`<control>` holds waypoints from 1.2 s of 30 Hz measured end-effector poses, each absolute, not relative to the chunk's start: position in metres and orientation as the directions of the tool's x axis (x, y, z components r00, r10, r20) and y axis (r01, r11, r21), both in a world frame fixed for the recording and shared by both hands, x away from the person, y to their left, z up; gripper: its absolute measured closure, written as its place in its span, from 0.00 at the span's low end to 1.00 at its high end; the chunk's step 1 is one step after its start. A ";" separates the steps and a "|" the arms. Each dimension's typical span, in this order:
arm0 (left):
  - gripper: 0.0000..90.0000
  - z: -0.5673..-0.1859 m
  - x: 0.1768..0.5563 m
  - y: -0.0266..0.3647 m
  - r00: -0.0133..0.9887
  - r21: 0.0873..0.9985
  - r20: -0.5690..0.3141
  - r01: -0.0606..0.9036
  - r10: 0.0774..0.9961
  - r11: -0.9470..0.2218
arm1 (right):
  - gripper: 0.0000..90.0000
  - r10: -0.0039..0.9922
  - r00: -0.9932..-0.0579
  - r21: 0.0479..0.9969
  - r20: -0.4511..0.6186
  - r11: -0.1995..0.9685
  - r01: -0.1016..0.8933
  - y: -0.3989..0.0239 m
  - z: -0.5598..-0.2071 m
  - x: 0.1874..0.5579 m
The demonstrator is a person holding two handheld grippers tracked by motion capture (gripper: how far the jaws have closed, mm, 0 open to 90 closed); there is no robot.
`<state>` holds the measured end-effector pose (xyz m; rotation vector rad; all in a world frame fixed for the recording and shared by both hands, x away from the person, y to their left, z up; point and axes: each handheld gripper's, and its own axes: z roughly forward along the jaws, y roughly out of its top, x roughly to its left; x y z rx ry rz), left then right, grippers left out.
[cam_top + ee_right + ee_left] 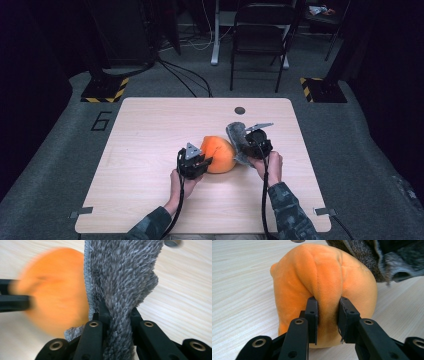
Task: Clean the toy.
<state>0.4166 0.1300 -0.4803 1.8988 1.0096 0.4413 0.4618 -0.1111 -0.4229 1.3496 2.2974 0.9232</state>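
High view: we see the orange plush cushion sitting mid-worktop, slightly right of centre, with the left gripper at its near-left side and the right gripper just to its right holding up the grey fuzzy cloth, which hangs touching the cushion's right flank. Left gripper view: the jaws are narrowly parted and pinch a raised fold of the orange plush cushion; the pile bulges between the pads, so we judge it soft, squashy and light, with the cover giving before the filling moves. We'd say a ridge or seam like this one is the right place to grab; a flat face would likely slip out. The grey fuzzy cloth drapes at far right here. Right gripper view: the jaws are clamped tight on a bunched fold of the grey fuzzy cloth, which rises limp and shaggy above them. We judge it floppy, light, not fragile, with good grip from the nap; hold near an edge so it hangs free. The orange plush cushion is blurred at left, with the left gripper's jaws poking in from the left edge.
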 end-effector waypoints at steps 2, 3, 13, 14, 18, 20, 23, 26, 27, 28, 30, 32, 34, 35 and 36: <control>0.78 -0.481 0.417 0.130 0.598 0.849 -0.105 0.470 0.794 -0.242 | 0.88 0.839 -0.542 0.670 0.044 0.378 0.639 -0.098 -0.419 0.456; 0.77 -0.481 0.417 0.130 0.598 0.849 -0.107 0.470 0.795 -0.240 | 0.88 0.831 -0.556 0.656 0.034 0.401 0.639 -0.092 -0.420 0.455; 0.46 -0.469 0.412 0.136 0.610 0.853 -0.053 0.439 0.790 -0.281 | 0.89 0.844 -0.536 0.636 -0.017 0.423 0.645 -0.091 -0.440 0.461; 0.44 -0.469 0.412 0.136 0.607 0.852 -0.050 0.440 0.793 -0.283 | 0.89 0.842 -0.540 0.637 -0.023 0.429 0.641 -0.092 -0.441 0.461; 0.42 -0.476 0.415 0.130 0.624 0.833 -0.016 0.441 0.782 -0.335 | 0.89 0.845 -0.535 0.637 -0.020 0.423 0.644 -0.094 -0.442 0.463; 0.50 -0.480 0.416 0.128 0.617 0.835 -0.013 0.440 0.787 -0.331 | 0.89 0.847 -0.532 0.634 -0.011 0.417 0.651 -0.094 -0.442 0.463; 0.69 -0.482 0.416 0.127 0.619 0.836 -0.018 0.440 0.785 -0.328 | 0.88 0.847 -0.532 0.640 -0.004 0.411 0.649 -0.094 -0.442 0.463; 0.82 -0.481 0.415 0.126 0.621 0.842 -0.016 0.432 0.783 -0.325 | 0.88 0.850 -0.527 0.647 -0.003 0.404 0.647 -0.095 -0.440 0.463; 0.84 -0.480 0.415 0.126 0.620 0.845 -0.024 0.431 0.784 -0.315 | 0.88 0.848 -0.530 0.650 0.003 0.401 0.645 -0.096 -0.438 0.463; 0.85 -0.478 0.415 0.126 0.615 0.849 -0.035 0.434 0.788 -0.301 | 0.88 0.849 -0.528 0.658 0.000 0.398 0.639 -0.097 -0.434 0.463; 0.87 -0.474 0.414 0.127 0.615 0.856 -0.055 0.435 0.787 -0.280 | 0.88 0.847 -0.531 0.676 0.002 0.390 0.625 -0.098 -0.426 0.461; 0.88 -0.470 0.413 0.127 0.613 0.861 -0.070 0.435 0.787 -0.263 | 0.88 0.844 -0.537 0.699 0.012 0.377 0.608 -0.097 -0.414 0.457; 0.88 -0.467 0.411 0.127 0.610 0.865 -0.084 0.437 0.788 -0.246 | 0.88 0.829 -0.558 0.721 0.015 0.378 0.581 -0.091 -0.403 0.450; 0.88 -0.465 0.410 0.127 0.609 0.868 -0.086 0.434 0.788 -0.241 | 0.88 0.828 -0.561 0.725 0.018 0.376 0.578 -0.088 -0.399 0.447; 0.88 -0.464 0.409 0.126 0.612 0.868 -0.090 0.435 0.786 -0.239 | 0.88 0.814 -0.580 0.739 0.009 0.385 0.552 -0.083 -0.394 0.442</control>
